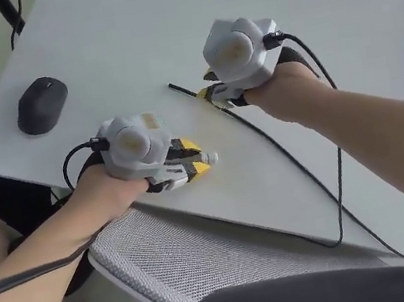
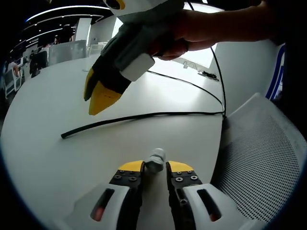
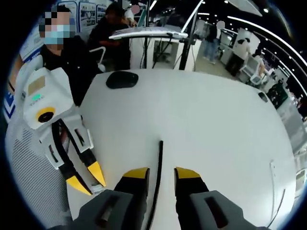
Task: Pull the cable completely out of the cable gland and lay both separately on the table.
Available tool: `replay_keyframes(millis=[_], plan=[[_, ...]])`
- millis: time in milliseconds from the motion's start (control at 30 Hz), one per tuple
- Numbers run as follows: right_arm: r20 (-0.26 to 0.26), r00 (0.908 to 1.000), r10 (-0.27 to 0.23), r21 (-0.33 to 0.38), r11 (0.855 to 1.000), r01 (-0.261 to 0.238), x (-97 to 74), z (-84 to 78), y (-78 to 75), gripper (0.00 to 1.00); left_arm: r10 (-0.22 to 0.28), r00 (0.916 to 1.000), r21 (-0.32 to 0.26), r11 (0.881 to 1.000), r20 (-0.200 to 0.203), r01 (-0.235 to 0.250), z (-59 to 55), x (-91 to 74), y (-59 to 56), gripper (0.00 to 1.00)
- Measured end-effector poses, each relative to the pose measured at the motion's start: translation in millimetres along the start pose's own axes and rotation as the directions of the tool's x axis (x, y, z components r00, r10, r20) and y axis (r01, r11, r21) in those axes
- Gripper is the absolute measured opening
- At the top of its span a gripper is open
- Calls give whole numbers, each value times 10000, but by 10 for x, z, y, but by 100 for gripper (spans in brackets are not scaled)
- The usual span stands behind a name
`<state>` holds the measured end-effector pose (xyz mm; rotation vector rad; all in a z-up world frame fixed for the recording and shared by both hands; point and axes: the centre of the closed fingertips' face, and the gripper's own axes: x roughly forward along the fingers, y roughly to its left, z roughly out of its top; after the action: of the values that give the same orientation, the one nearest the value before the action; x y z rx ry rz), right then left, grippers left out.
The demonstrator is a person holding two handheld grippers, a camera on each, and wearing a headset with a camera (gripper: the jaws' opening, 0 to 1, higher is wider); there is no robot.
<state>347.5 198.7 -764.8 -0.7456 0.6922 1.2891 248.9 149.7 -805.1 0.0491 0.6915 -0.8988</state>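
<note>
Your left gripper [image 2: 155,166] clamps the gland [image 2: 156,157] near you, clear of the cable [image 2: 144,116] for separate laying; right gripper [image 3: 161,172] jaws apart astride it.

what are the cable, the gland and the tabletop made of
The cable: likely rubber or PVC jacket, matt black, bends loosely. The cable gland: probably plastic, pale grey, slight sheen. The table: seems laminate, smooth white, soft reflections.
</note>
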Motion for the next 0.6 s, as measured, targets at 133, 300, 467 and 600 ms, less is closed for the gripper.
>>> replay_keyframes(millis=[133, 300, 467, 600], plan=[[155, 9998, -129, 152, 9998, 127, -130, 9, 12, 21, 70, 9999, 33, 10000, -95, -70, -5, -11, 4, 22], [495, 9982, -336, 458, 9985, 313, -320, 38, 36, 24, 113, 9999, 45, 9999, -50, -113, 20, -22, 9, 24], [869, 9945, -592, 611, 9967, 540, -532, 68, 70, 27, 97, 10000, 143, 9999, 13, -97, 65, -49, -14, 26], [1029, 9919, -745, 722, 9951, 673, -666, 31, 105, 30, 29, 10000, 169, 9999, -32, -29, 88, -79, -40, 29]])
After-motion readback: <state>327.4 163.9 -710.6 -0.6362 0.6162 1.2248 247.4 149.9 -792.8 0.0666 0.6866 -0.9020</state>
